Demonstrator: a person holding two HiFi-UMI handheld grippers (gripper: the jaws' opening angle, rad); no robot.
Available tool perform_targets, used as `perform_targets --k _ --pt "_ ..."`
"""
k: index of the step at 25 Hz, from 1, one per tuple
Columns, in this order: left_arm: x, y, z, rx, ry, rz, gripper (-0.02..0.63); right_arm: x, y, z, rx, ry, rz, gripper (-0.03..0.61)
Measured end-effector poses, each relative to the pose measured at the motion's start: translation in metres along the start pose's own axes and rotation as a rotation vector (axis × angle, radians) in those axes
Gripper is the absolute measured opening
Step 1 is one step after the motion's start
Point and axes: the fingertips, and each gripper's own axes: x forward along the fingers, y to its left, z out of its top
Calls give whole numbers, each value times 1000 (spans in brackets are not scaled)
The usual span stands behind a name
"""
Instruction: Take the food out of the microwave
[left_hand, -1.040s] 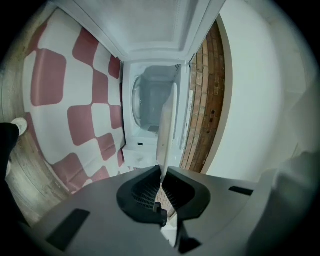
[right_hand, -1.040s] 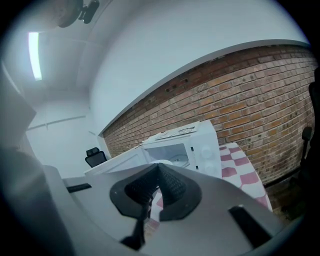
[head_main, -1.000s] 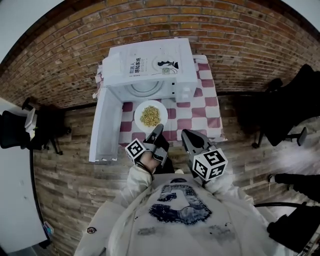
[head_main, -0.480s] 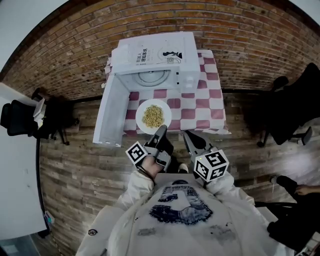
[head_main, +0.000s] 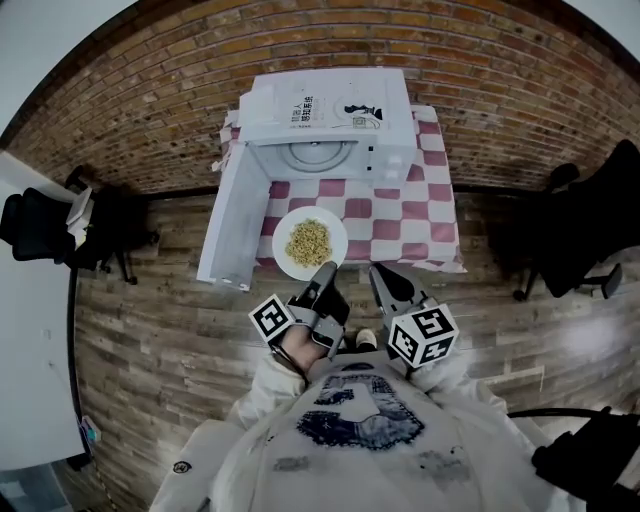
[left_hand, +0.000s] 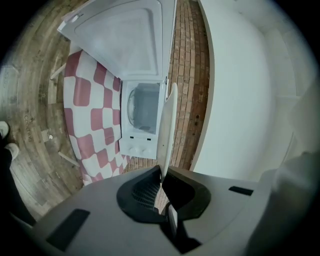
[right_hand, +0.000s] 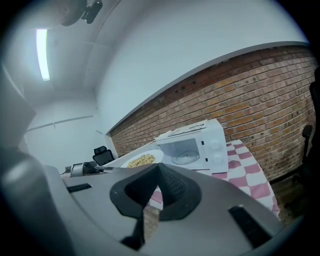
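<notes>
Microwave door (head_main: 236, 215) open (swung left) beside plate (head_main: 283, 250); black chair (head_main: 40, 230) beyond.

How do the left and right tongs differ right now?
The left tongs clamp the rim of the plate carrying the food; the right tongs are shut on nothing. The left tongs touch the plate; the right tongs sit beside it, apart. Both point toward the open microwave.

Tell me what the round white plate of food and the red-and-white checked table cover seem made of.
Round white plate: likely glazed ceramic or melamine; smooth, thin, stiff rim. Red-and-white checked table cover: probably cloth or thin vinyl; it hangs limp and wavy at the edges.
</notes>
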Motion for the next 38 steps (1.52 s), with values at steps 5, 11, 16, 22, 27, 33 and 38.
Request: perform_targets --k 5,11,16,22,27,33,38 --pt "-12 -4 8 -13 0 2 18 7 10 -4 -2 3 -7 12" --pt "-16 -7 13 -15 6 -2 18 12 13 -4 -5 4 -17 12" --pt "-11 -11 13 -6 17 -18 18 13 12 -3 -12 2 -19 12" --pt "-4 -10 13 -15 28 -14 18 17 7 -2 -6 0 -26 12" --pt "1 -10 12 -10 33 -13 18 19 3 0 0 -3 -25 12" --pt "9 -10 13 -4 34 -8 18 23 -4 3 4 -3 -25 12" --pt "15 -8 11 -9 34 -7 18 24 -10 4 4 -2 -23 12"
